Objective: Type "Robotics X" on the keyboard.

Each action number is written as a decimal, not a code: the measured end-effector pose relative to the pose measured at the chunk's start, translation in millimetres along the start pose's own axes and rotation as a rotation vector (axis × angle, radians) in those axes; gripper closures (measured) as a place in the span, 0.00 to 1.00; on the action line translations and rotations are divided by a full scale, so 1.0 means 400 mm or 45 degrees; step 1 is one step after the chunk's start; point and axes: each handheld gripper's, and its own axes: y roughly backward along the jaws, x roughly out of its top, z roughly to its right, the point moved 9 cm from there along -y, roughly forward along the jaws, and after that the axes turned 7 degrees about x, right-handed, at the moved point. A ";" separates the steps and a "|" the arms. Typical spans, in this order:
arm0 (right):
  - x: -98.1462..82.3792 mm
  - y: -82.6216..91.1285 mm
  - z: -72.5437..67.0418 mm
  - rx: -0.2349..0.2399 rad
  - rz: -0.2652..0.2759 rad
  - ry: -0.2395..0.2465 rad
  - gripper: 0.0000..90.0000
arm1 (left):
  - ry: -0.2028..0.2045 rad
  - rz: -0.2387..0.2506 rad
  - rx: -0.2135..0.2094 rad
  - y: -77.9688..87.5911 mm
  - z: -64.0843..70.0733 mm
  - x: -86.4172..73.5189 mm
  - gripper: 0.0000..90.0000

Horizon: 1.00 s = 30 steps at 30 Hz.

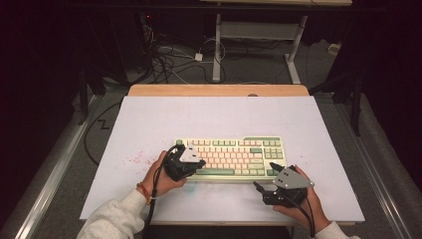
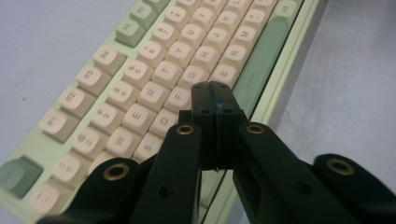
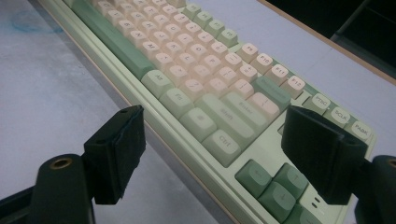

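The pale green rectangular keyboard with cream and green plastic keys [image 1: 231,157] lay near the front of the white surface [image 1: 149,124], long axis running nine to three o'clock. The left claw [image 2: 212,95], jaws pressed together on nothing, hung above the letter keys just short of the green space bar [image 2: 259,65]. The right claw [image 3: 224,149], jaws wide and empty, straddled the keyboard's five o'clock corner, farther from the letters.

Keyboard [image 1: 234,157] on the surface [image 1: 164,119] toward its near edge, left gripper [image 1: 199,163] over its left end, right gripper [image 1: 265,178] before its right end
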 end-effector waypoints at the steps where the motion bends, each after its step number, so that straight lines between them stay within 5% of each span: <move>1: 0.000 0.000 0.000 0.000 -0.001 0.000 0.24 | -0.004 -0.002 -0.006 -0.007 0.003 0.006 0.98; 10: -0.004 -0.002 0.002 0.001 -0.011 0.008 0.25 | -0.034 -0.005 -0.024 -0.056 0.019 0.048 0.98; 23: -0.010 -0.009 0.000 0.008 -0.036 0.015 0.25 | -0.057 -0.064 -0.028 -0.089 0.025 0.048 0.98; 30: -0.003 0.000 0.010 -0.020 -0.004 -0.001 0.25 | -0.060 -0.017 -0.012 -0.069 0.018 0.057 0.97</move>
